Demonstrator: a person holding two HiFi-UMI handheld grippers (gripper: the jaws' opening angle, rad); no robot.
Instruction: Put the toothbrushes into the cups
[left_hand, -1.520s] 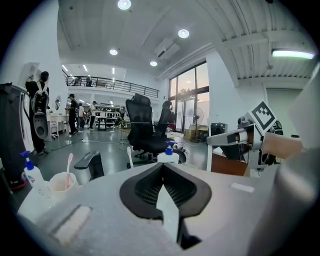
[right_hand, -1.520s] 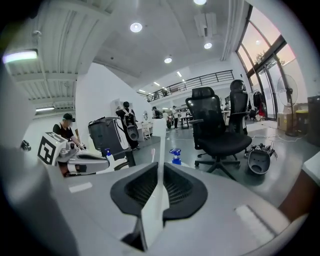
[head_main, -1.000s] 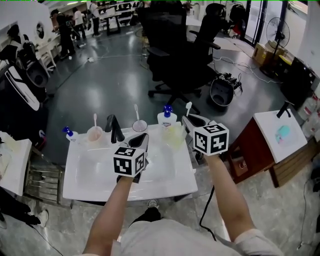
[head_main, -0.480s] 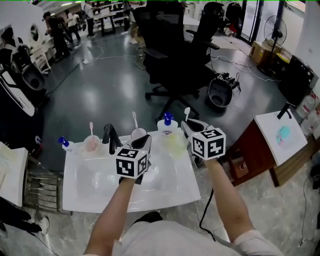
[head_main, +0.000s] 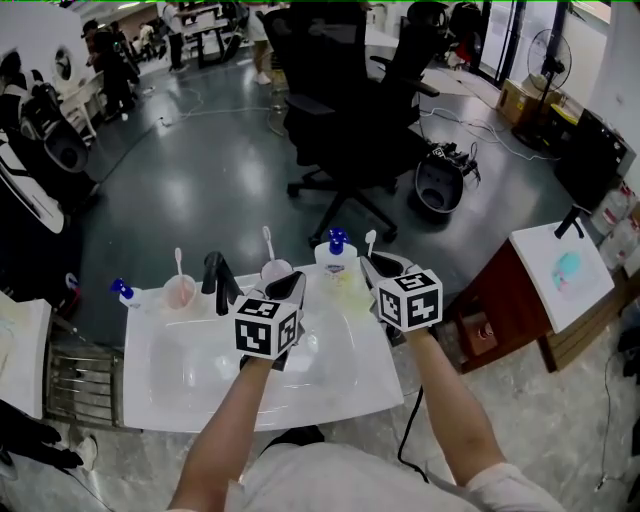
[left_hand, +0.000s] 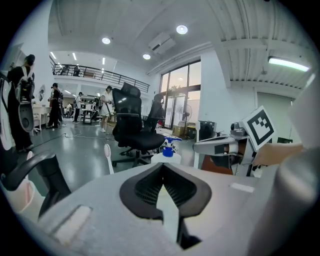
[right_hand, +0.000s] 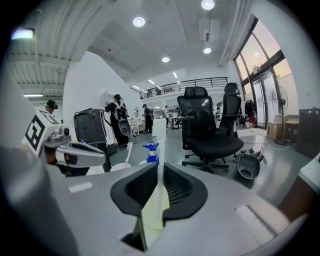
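My right gripper (head_main: 373, 264) is shut on a white toothbrush (head_main: 370, 240). Its stem stands up between the jaws (right_hand: 159, 132). The gripper hovers just above and right of the pale yellow cup (head_main: 346, 284), partly hiding it. A pink cup (head_main: 180, 293) at the sink's back left holds a toothbrush. A grey cup (head_main: 276, 270) beside the tap holds another toothbrush (left_hand: 107, 158). My left gripper (head_main: 292, 284) is over the basin in front of the grey cup, shut, with nothing rising from its jaws (left_hand: 162, 167).
The cups stand along the back rim of a white sink (head_main: 330, 385) with a black tap (head_main: 214, 280). A blue-topped pump bottle (head_main: 335, 250) stands behind the yellow cup, a smaller one (head_main: 124, 291) at far left. A black office chair (head_main: 345, 110) and a wooden cabinet (head_main: 505, 300) lie beyond.
Both grippers have sunk a little toward the sink. The right one carried its toothbrush down nearer the yellow cup. Neither pair of jaws has changed.
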